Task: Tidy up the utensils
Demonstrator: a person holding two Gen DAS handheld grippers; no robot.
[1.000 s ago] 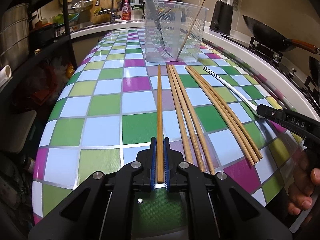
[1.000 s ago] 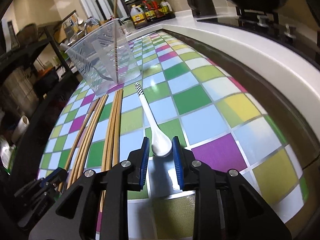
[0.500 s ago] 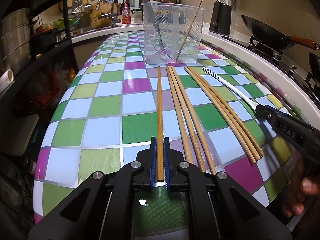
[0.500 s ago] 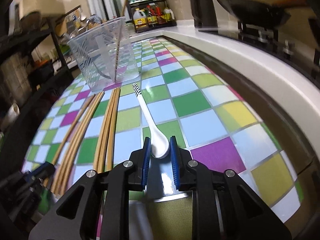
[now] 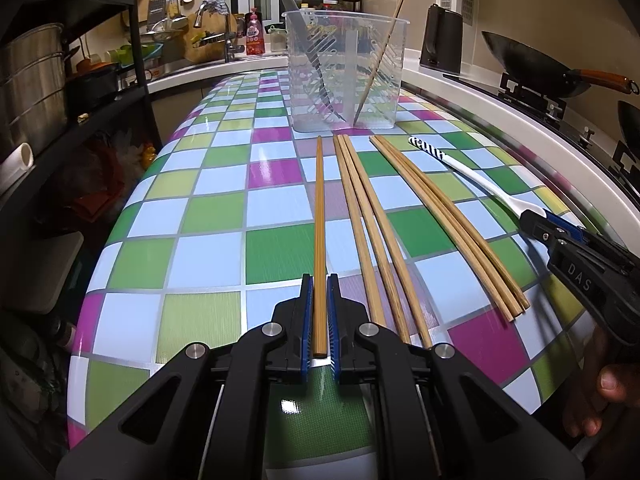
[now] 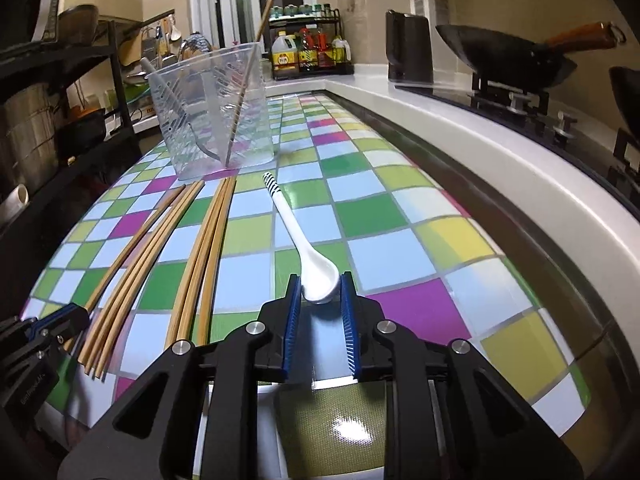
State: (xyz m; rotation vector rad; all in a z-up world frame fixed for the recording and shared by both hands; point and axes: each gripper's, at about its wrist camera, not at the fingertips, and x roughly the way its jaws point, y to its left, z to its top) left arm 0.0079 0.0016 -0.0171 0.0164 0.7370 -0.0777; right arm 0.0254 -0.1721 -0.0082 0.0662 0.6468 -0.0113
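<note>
Two claws taking utensils from the checkered desk.
Left claw (image 5: 320,316) clamps a light, stiff chopstick (image 5: 319,220) by its near end; right claw (image 6: 320,300) brackets the glossy, likely slippery spoon (image 6: 308,248) bowl, contact unclear.

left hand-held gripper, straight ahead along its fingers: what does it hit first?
Likely the clear plastic container at the far end. The left hand-held gripper is shut on a single chopstick that points just left of it, so it might skim past; depth unclear.
</note>
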